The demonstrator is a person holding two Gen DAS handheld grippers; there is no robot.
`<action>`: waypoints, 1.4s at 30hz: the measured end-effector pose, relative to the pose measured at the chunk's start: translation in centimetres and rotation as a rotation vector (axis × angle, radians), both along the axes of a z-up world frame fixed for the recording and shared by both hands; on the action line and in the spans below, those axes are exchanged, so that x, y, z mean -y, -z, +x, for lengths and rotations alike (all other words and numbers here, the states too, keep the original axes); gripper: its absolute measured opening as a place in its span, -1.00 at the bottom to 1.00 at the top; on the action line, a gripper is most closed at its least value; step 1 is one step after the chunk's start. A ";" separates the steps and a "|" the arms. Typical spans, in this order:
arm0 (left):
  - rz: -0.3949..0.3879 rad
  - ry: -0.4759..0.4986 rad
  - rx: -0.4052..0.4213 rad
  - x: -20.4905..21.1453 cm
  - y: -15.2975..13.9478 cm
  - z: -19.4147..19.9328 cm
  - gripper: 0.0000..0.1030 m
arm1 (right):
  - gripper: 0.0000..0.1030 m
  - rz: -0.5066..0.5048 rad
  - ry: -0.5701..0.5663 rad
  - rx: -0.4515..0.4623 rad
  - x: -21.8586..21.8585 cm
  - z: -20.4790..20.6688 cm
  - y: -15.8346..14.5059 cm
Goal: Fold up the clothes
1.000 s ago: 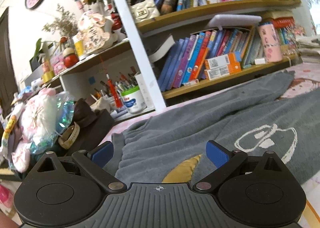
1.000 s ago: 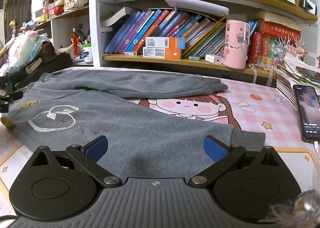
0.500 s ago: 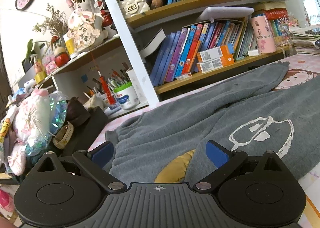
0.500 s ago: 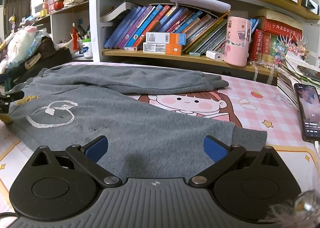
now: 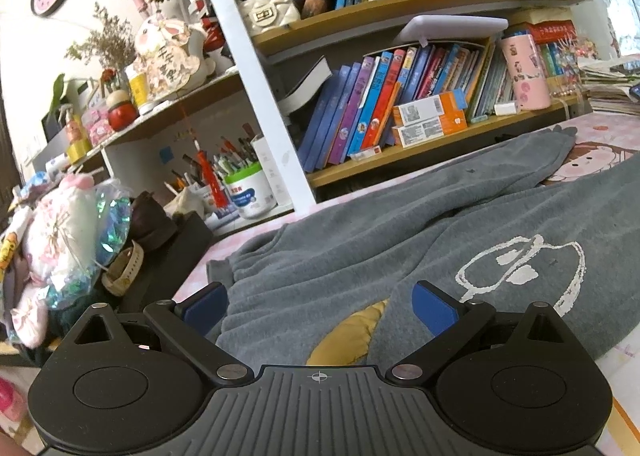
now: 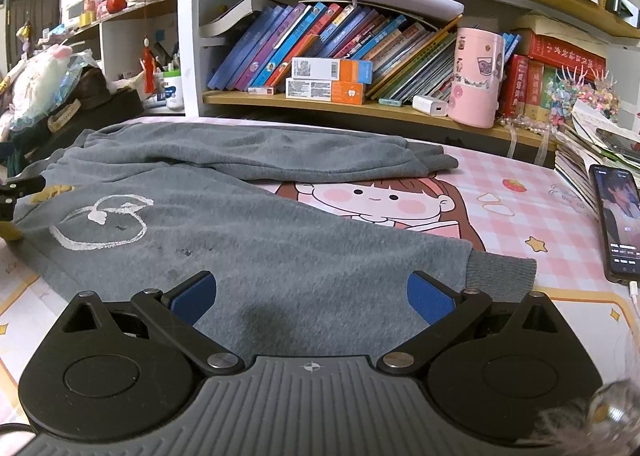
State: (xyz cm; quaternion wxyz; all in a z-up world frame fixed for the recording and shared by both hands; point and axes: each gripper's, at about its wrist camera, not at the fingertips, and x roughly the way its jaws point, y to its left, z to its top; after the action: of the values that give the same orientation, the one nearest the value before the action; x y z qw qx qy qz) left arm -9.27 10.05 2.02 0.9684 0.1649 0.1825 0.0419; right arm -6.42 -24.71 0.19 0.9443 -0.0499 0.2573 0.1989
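A pair of gray pants lies spread out on a pink mat with a cartoon girl on it. The pants have a white drawing stitched near the top. One leg runs along the back, close to the bookshelf. The other leg comes toward the front, and its cuff rests on the mat.

The right gripper sits low over the front leg, close to the cuff. Its two blue fingers are spread wide apart, with gray cloth showing between them. It holds nothing.

The left gripper is at the waist end of the pants. Its blue fingers are also spread wide, and it holds nothing. Between them is gray cloth and a yellow patch. The white drawing lies just to the right of that gripper.

A phone lies on the mat at the right edge, well apart from the pants. A pink cup stands on the shelf among the books. To the left there is a tub full of pens and a soft toy.
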 end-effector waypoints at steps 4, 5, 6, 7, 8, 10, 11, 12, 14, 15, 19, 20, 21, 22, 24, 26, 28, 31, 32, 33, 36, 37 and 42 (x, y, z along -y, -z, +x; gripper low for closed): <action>-0.037 0.005 -0.011 -0.7 -0.2 0.1 0.95 | 1.00 0.050 -0.016 -0.005 0.9 0.3 -0.3; -0.042 0.007 -0.014 -0.8 -0.3 0.1 0.95 | 1.00 0.064 -0.020 -0.003 1.2 0.5 -0.4; -0.041 0.006 -0.018 -0.9 -0.5 0.2 0.95 | 1.00 0.066 -0.019 -0.001 1.5 0.7 -0.7; -0.038 0.003 -0.020 -1.0 -0.8 0.4 0.95 | 1.00 0.061 -0.018 0.000 1.6 1.1 -1.0; -0.039 0.002 -0.016 -1.2 -1.1 0.5 0.97 | 1.00 0.058 -0.020 0.003 1.8 1.6 -1.3; -0.053 -0.001 -0.007 -1.7 -1.8 0.9 1.00 | 1.00 0.047 -0.027 0.009 2.1 2.8 -1.9; -0.068 -0.003 -0.003 -2.1 -2.1 1.2 1.00 | 1.00 0.038 -0.029 0.010 2.2 3.5 -2.0; -0.088 -0.003 -0.005 -2.5 -2.4 1.6 1.00 | 1.00 0.029 -0.031 0.011 2.2 4.2 -2.2; -0.133 0.002 -0.019 -3.5 -2.8 2.7 1.00 | 1.00 0.010 -0.035 0.013 2.2 5.6 -2.5; -0.140 0.003 -0.029 -3.8 -2.9 3.2 1.00 | 1.00 0.000 -0.037 0.014 2.3 6.3 -2.6; -0.126 -0.006 -0.063 -4.6 -3.0 5.6 1.00 | 1.00 -0.003 -0.060 -0.011 2.1 9.0 -3.0; -0.114 -0.006 -0.070 -4.6 -3.1 6.2 1.00 | 1.00 -0.005 -0.071 -0.015 2.0 9.7 -3.2; -0.105 -0.002 -0.077 -4.7 -3.1 6.8 1.00 | 1.00 -0.012 -0.081 -0.015 1.8 10.3 -3.3; -0.100 0.004 -0.083 -4.7 -3.2 7.4 1.00 | 1.00 -0.021 -0.091 -0.013 1.5 10.8 -3.5; -0.101 0.023 -0.096 -4.6 -3.3 8.5 1.00 | 1.00 -0.041 -0.115 -0.004 1.0 11.9 -3.8; -0.102 0.035 -0.106 -4.6 -3.2 9.6 1.00 | 1.00 -0.043 -0.140 0.001 0.6 12.9 -4.0; -0.102 0.046 -0.116 -4.5 -3.2 10.6 1.00 | 1.00 -0.037 -0.164 -0.003 0.2 14.2 -4.3; -0.102 0.062 -0.131 -4.5 -3.1 12.3 1.00 | 1.00 -0.047 -0.192 -0.003 -0.4 16.4 -4.6; -0.102 0.068 -0.136 -4.4 -3.0 12.8 1.00 | 1.00 -0.053 -0.194 -0.004 -0.5 17.1 -4.6; -0.100 0.070 -0.135 -4.4 -3.0 13.4 1.00 | 1.00 -0.058 -0.193 -0.007 -0.7 17.8 -4.6; -0.104 0.077 -0.131 -4.5 -3.0 14.8 1.00 | 1.00 -0.075 -0.190 -0.016 -1.2 20.0 -4.5; -0.110 0.081 -0.132 -4.5 -3.0 15.2 1.00 | 1.00 -0.080 -0.189 -0.019 -1.3 20.7 -4.4; -0.104 0.098 -0.146 -4.6 -2.5 17.1 1.00 | 1.00 -0.112 -0.197 -0.025 -2.2 22.8 -3.9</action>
State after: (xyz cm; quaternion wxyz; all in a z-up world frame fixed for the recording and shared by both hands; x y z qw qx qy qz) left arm 7.84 14.64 4.57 0.9606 0.1259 0.2463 -0.0270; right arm 16.43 -22.53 4.13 0.9127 -0.1250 0.2737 0.2765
